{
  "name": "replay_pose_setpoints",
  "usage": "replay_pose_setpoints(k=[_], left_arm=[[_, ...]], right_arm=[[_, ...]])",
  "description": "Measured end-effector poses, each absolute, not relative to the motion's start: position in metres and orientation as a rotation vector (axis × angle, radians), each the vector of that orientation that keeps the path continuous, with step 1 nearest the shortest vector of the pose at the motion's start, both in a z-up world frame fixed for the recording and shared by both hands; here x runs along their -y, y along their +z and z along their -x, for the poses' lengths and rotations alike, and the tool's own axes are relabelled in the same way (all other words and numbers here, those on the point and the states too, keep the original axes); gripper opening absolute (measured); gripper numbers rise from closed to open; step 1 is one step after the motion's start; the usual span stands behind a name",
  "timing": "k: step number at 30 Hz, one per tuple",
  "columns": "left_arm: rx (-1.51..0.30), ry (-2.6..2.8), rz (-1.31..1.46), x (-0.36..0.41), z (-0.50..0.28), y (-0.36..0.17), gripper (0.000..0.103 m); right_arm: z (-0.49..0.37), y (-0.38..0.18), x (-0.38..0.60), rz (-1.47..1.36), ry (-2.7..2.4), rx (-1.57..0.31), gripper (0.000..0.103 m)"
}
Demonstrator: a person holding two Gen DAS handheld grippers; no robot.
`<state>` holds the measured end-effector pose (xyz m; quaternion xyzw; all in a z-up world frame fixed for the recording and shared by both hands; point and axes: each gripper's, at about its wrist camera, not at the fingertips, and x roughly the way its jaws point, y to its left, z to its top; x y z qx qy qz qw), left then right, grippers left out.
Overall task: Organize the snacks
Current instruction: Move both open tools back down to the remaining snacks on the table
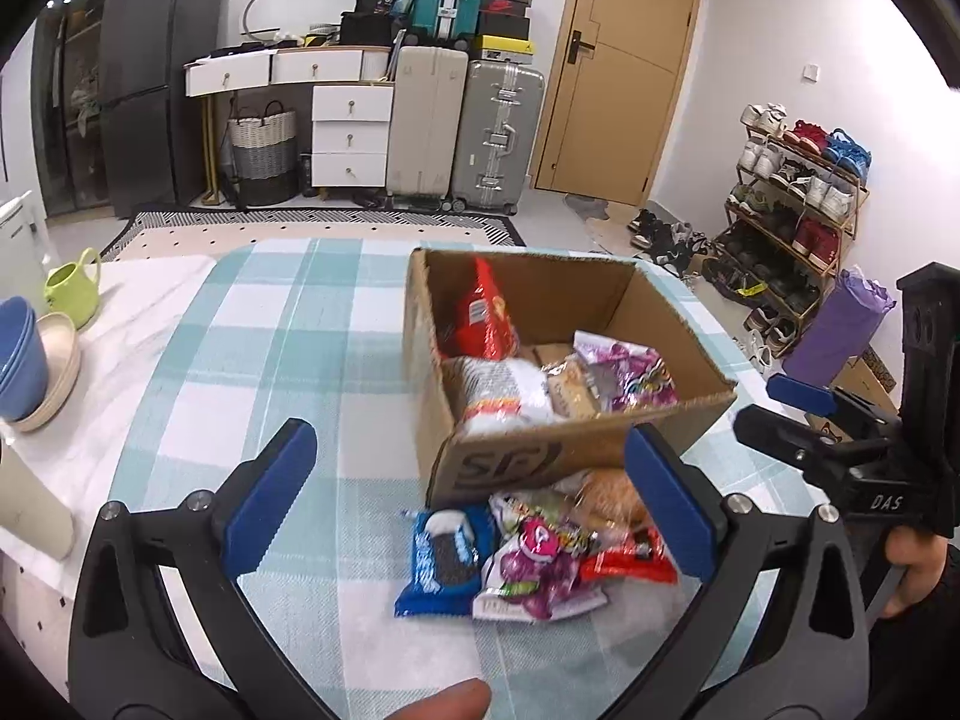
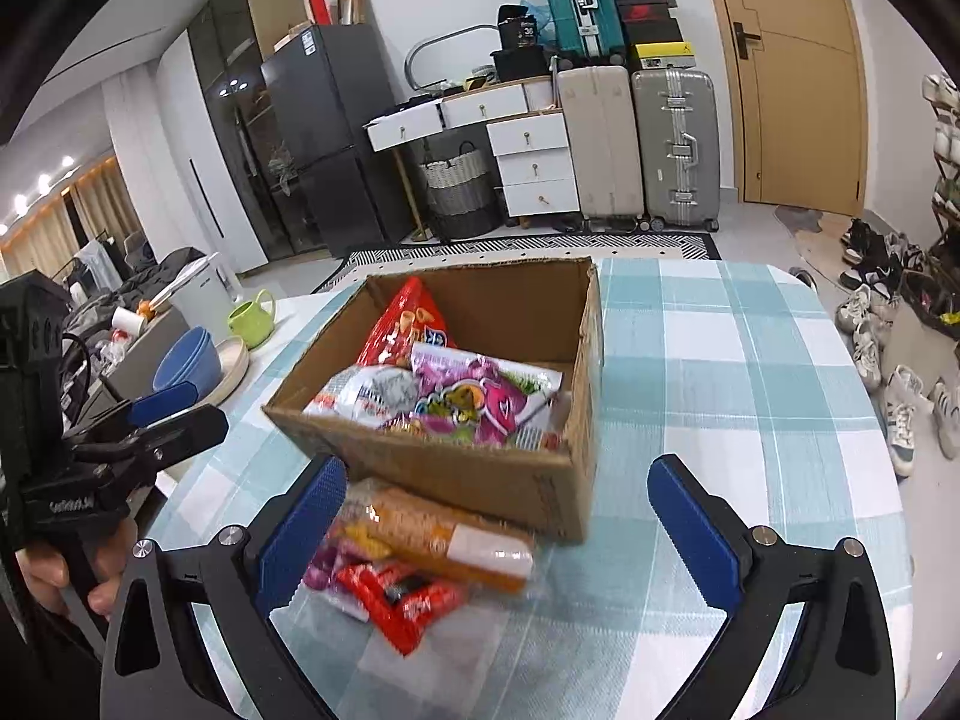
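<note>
Both grippers hover with fingers spread wide and nothing between them: the left gripper (image 1: 468,498) above a small heap of loose snacks (image 1: 528,552) on the checked tablecloth (image 1: 270,348), the right gripper (image 2: 498,522) just beside it. The heap, which includes a blue cookie packet (image 1: 441,558), a purple candy bag (image 1: 540,564), a red wrapper (image 2: 396,594) and an orange biscuit pack (image 2: 444,534), lies against the near wall of a cardboard box (image 2: 510,480), probably so each lift is short. The box already holds several packets (a red bag (image 1: 483,312) stands upright at its far end). Bowls (image 1: 24,354) and a green watering can (image 1: 75,288) sit apart, beyond the cloth.
</note>
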<state>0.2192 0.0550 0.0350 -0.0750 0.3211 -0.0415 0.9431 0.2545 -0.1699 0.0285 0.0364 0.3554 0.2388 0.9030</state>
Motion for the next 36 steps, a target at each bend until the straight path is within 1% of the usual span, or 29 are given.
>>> replay_pose_setpoints(k=[14,29,36], left_arm=[[-0.739,-0.029,0.175,-0.06,-0.193,0.006,0.102],[-0.796,-0.021,0.18,-0.057,-0.198,-0.023,0.102],[-0.82,-0.027,0.16,-0.052,-0.203,-0.034,0.102]], right_arm=[[-0.239,-0.001,0.168,-0.035,0.526,-0.804,0.102],[-0.248,-0.033,0.15,-0.004,0.537,-0.891,0.102],[-0.249,-0.052,0.144,-0.07,0.566,-0.962,0.102]])
